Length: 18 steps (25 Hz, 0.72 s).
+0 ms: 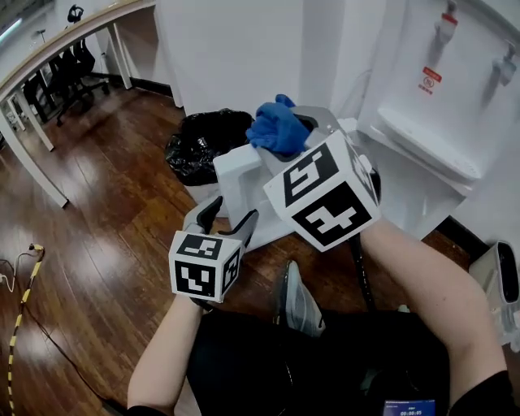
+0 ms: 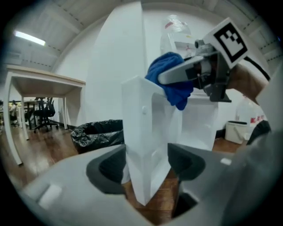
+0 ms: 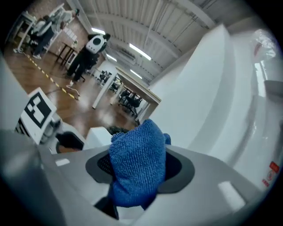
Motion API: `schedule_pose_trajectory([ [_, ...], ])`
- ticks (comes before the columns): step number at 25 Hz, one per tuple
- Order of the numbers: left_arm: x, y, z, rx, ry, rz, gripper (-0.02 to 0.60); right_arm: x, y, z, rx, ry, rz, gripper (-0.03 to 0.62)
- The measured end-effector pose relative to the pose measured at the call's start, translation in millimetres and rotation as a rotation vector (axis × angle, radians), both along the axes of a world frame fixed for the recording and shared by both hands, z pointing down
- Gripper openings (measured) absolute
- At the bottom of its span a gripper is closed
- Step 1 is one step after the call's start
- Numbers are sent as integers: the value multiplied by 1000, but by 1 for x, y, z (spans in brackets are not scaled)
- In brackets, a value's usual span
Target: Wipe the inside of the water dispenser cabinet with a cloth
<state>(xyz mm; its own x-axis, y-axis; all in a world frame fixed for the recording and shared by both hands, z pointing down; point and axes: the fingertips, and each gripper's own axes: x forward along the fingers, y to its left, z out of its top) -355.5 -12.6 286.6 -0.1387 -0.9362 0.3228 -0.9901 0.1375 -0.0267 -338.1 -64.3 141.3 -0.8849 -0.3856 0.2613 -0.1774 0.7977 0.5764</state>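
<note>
Gripping a bunched blue microfibre cloth [image 1: 275, 128] in right gripper [image 3: 139, 170]: pads closed on the fabric from both sides, folds bulging above and below them. In head view, sits at 12 o'clock from that gripper's marker cube [image 1: 325, 191], over the upper far corner of an open white cabinet door [image 1: 236, 166]; contact with the door not clear. Outside the cabinet.

Straddling the near edge of the same door with left gripper [image 1: 227, 221]: jaws wide, door panel standing between the pads and nearly filling the gap. Close against both faces; no firm squeeze visible. Held at 7 o'clock from the cloth in head view.

Tall white water dispenser [image 1: 422, 138] at 2 o'clock in head view, two taps [image 1: 448, 24] near its top, a red label [image 1: 431, 79] by them. Cabinet opening hidden behind the right cube.

At 10 o'clock from the door, black bin bag [image 1: 203, 142] on brown wooden floor [image 1: 106, 203]. At 9 o'clock in left gripper view, white table [image 2: 44, 76]. At 6 o'clock from the door, near it, grey shoe [image 1: 299, 302].
</note>
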Motion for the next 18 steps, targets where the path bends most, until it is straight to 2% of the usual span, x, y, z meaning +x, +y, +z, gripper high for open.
schedule_pose_trajectory([
  [5, -9, 3, 7, -6, -38, -32, 297, -28, 84, -4, -181, -88, -223, 220],
  [8, -9, 5, 2, 22, -8, -49, 276, -16, 75, -6, -221, -202, -228, 222],
  [10, -7, 5, 0, 34, -4, -51, 264, 10, 40, -5, -245, -319, -147, 222],
  [14, -3, 7, 1, 29, -31, -58, 264, 89, -60, 13, -303, -521, 132, 222],
  [16, 2, 10, 3, 26, -38, -52, 264, 121, -100, 31, -399, -590, 237, 222],
  [18, 8, 14, 3, 22, -53, -38, 264, 141, -120, 50, -559, -670, 275, 222],
])
